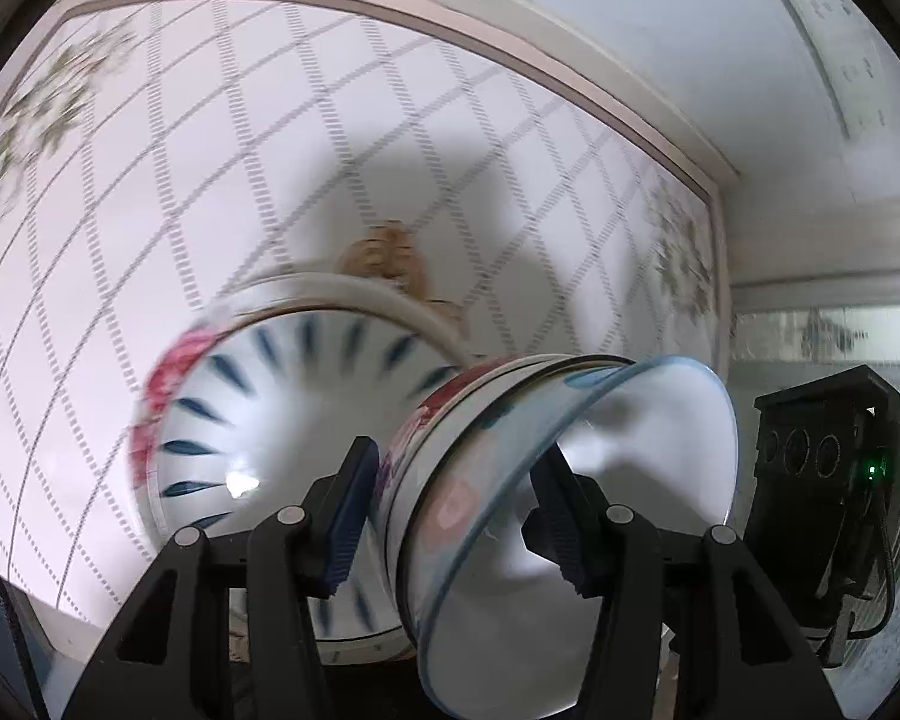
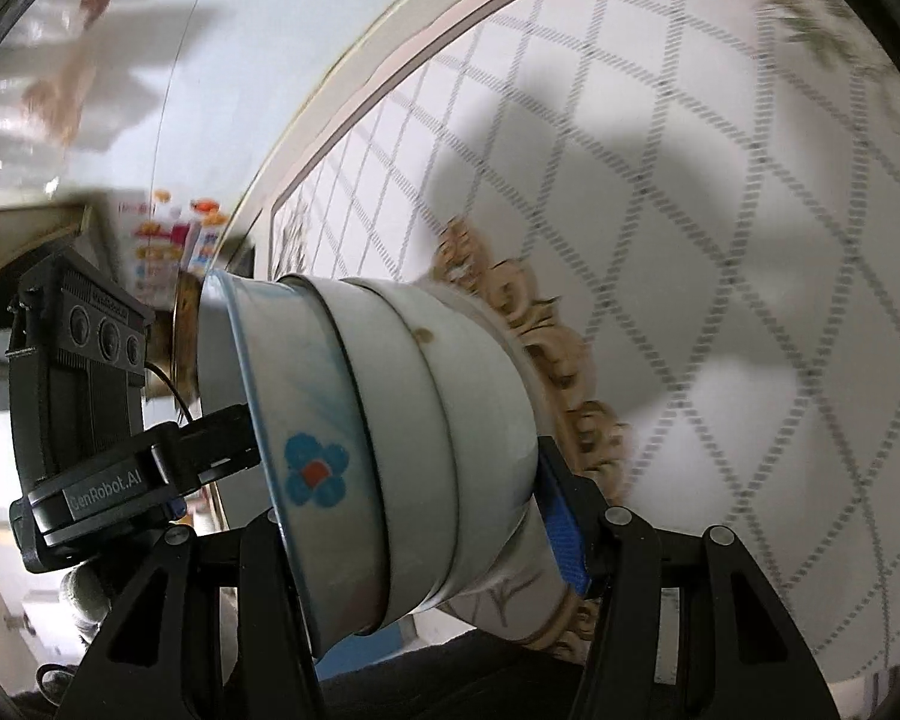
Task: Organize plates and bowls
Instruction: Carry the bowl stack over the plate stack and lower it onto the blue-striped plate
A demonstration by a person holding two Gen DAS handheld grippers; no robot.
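Together, the left gripper (image 1: 456, 516) and right gripper (image 2: 402, 480) each clench the same nested stack of bowls (image 2: 390, 420) between their 2 fingers, beside a blue-petal bowl (image 1: 282, 420).

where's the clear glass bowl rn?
Left wrist view, lower centre-right: the glass bowl caps a tilted bowl stack, clamped in the left gripper.

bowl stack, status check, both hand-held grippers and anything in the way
Left hand-held gripper shut on bowl stack. Right hand-held gripper shut on same stack, opposite side. Patterned plate close behind stack; contact unclear, blurred.
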